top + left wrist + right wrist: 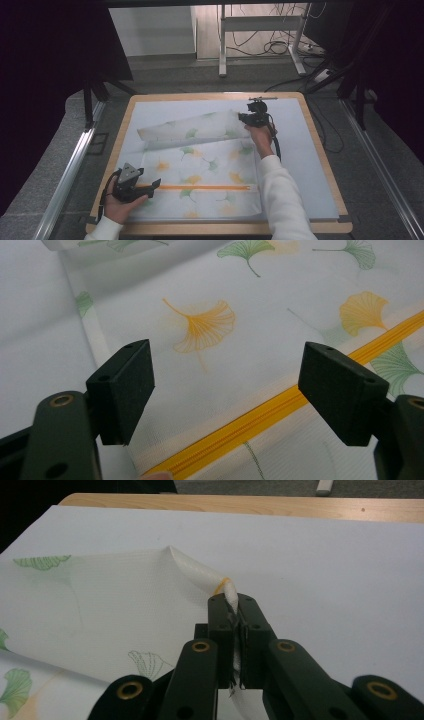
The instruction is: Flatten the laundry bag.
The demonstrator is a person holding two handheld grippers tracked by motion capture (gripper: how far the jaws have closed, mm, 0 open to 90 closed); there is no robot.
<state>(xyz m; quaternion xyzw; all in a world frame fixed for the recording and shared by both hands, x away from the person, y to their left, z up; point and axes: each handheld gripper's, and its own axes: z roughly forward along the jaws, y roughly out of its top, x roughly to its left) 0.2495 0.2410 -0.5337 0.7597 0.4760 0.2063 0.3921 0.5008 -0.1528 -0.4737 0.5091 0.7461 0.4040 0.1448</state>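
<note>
Mesh zip bag (200, 170) flat on counter (320, 150), far edge folded over. Thin, limp, light; best pinched at corners. Right gripper (234, 611) fingers clamped on corner; left gripper (225, 390) fingers apart over zipper (280, 400).

Even, soft light falls on the pale desk (310, 150); its surroundings sink into darkness. Both close views blur at the near jaws.
</note>
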